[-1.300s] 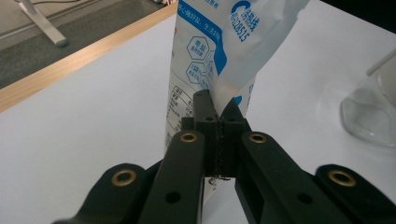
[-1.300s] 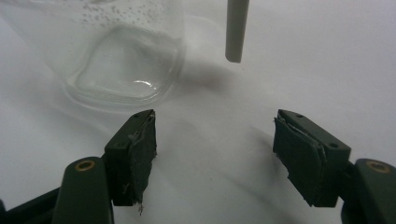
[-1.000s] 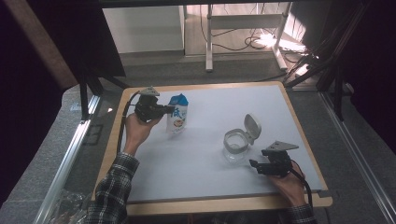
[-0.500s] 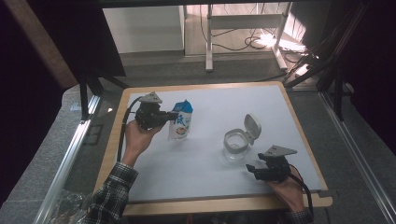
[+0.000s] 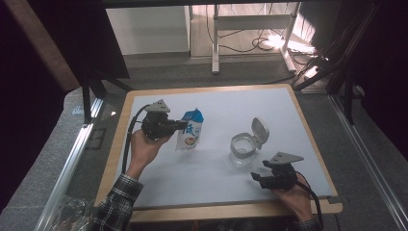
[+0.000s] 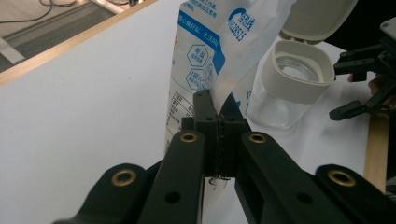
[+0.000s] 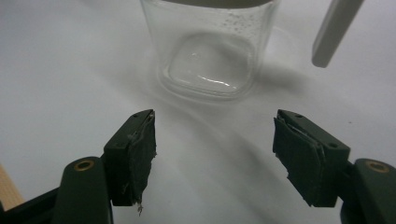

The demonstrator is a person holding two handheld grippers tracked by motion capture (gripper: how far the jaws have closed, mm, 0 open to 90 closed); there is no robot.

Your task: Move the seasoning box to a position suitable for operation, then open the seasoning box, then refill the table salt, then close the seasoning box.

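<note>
A blue-and-white printed plastic bag [image 5: 190, 131] hangs tilted over the left half of the white table top [image 5: 216, 168], and my left gripper [image 5: 182, 125] is shut on its edge. In the left gripper view the jaws pinch the bag [image 6: 205, 60] at its clear seam, left gripper [image 6: 215, 109]. A clear glass jar [image 5: 242, 150] with a white collar and its flip lid [image 5: 260, 131] open stands right of centre. My right gripper [image 5: 256, 178] stands open just in front of the jar, close to the near edge. The jar's base [image 7: 208, 60] lies beyond the spread jaws, right gripper [image 7: 215, 158].
The white top sits in a wooden frame [image 5: 231, 209]. Metal rails [image 5: 67, 159] run along both sides below the table. Cables and a desk leg [image 5: 215, 38] lie on the floor beyond the far edge.
My left hand has carried the bag to the right, toward the jar, and slightly higher. The right gripper has stayed in front of the jar, still open.
</note>
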